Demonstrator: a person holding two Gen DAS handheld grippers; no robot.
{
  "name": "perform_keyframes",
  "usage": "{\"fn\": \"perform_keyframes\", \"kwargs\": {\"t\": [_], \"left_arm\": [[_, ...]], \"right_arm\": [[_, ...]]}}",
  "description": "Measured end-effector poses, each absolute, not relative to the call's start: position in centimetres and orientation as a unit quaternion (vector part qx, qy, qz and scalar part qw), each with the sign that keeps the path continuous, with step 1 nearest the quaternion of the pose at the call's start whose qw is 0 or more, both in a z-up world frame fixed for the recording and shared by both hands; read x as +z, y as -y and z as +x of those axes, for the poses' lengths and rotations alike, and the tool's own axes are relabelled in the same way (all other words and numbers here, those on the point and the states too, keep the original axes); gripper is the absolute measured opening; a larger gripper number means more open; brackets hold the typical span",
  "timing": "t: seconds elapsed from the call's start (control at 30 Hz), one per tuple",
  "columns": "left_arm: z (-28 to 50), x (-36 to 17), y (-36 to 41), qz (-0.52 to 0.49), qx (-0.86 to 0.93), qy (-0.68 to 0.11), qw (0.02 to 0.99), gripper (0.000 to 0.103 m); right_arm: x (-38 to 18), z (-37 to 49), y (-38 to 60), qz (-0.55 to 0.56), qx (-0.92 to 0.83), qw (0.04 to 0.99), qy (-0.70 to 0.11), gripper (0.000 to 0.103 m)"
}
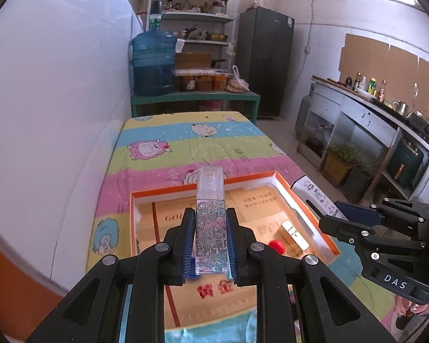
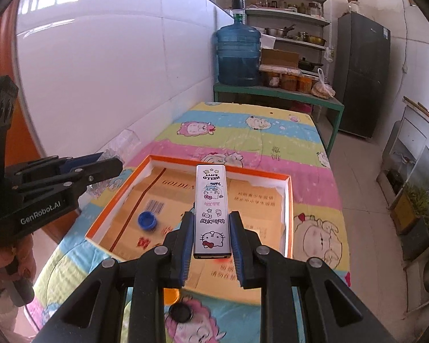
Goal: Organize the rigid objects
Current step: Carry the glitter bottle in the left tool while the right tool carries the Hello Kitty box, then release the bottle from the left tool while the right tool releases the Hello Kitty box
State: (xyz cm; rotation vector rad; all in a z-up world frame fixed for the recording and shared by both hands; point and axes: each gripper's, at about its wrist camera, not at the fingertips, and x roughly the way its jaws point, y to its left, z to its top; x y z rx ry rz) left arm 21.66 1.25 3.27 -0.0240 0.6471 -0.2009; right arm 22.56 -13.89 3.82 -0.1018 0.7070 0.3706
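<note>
My left gripper (image 1: 210, 214) is shut on a clear spray bottle with a flower print (image 1: 210, 223), which stands upright with its cap pointing away over the orange-rimmed box (image 1: 243, 177). In the box lie a red cap (image 1: 276, 246) and a small gold box (image 1: 294, 235). My right gripper (image 2: 211, 217) is shut on a white Hello Kitty case (image 2: 211, 211), held lengthwise above the same box (image 2: 174, 160). A blue cap (image 2: 147, 220) rests on the box's cardboard floor. Each gripper shows at the edge of the other's view: the right gripper (image 1: 337, 214) and the left gripper (image 2: 108, 161).
The box sits on a table covered by a striped cartoon cloth (image 2: 257, 140) against a white wall. A black cap (image 2: 181, 312) lies on the cloth near the box's front edge. Beyond are a blue water jug (image 1: 154, 63), shelves, a dark fridge (image 1: 264, 60) and a counter at the right.
</note>
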Motion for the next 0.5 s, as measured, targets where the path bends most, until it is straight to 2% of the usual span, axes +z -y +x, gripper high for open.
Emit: {"fn": "perform_keyframes", "kwargs": {"t": [0.5], "left_arm": [[29.5,-0.2,-1.0,-0.022,-0.085,-0.357,0.930,0.020]], "right_arm": [[1.5,29.4,13.9,-0.042,0.179,0.910,-0.371,0.025]]}}
